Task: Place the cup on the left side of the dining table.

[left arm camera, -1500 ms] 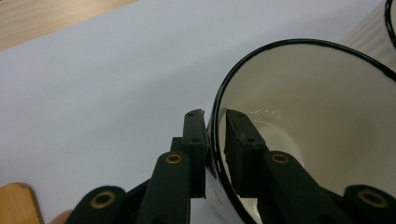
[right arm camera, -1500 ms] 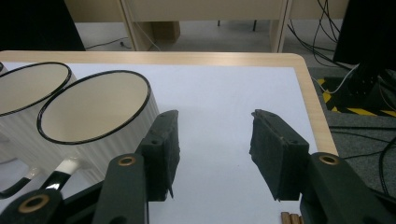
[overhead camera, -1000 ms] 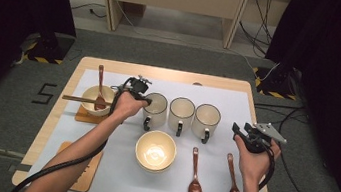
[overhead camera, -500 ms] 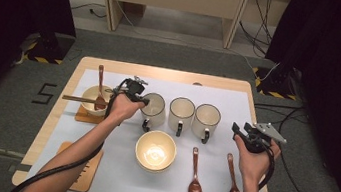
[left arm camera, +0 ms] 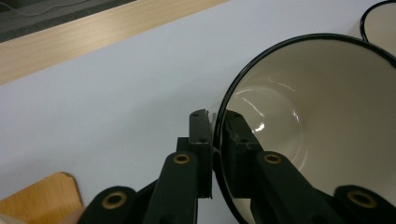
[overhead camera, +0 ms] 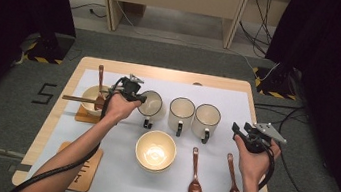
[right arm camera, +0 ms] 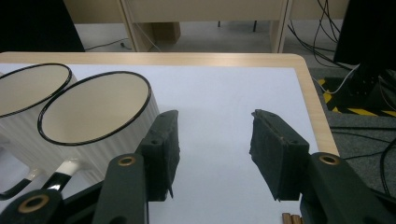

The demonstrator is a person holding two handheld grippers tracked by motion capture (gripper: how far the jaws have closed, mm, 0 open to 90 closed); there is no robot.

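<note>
Wooden table (overhead camera: pixel 77 70) under a white mat carries three mugs in a row. Tilted at the left end of the row, the left mug (overhead camera: pixel 152 104) has its rim pinched between the left gripper's (overhead camera: pixel 137 93) fingers, which have just been closing (one inside, one outside). Near the table's right edge, the right gripper (overhead camera: pixel 237 129) hangs with its fingers wide apart and empty.
</note>
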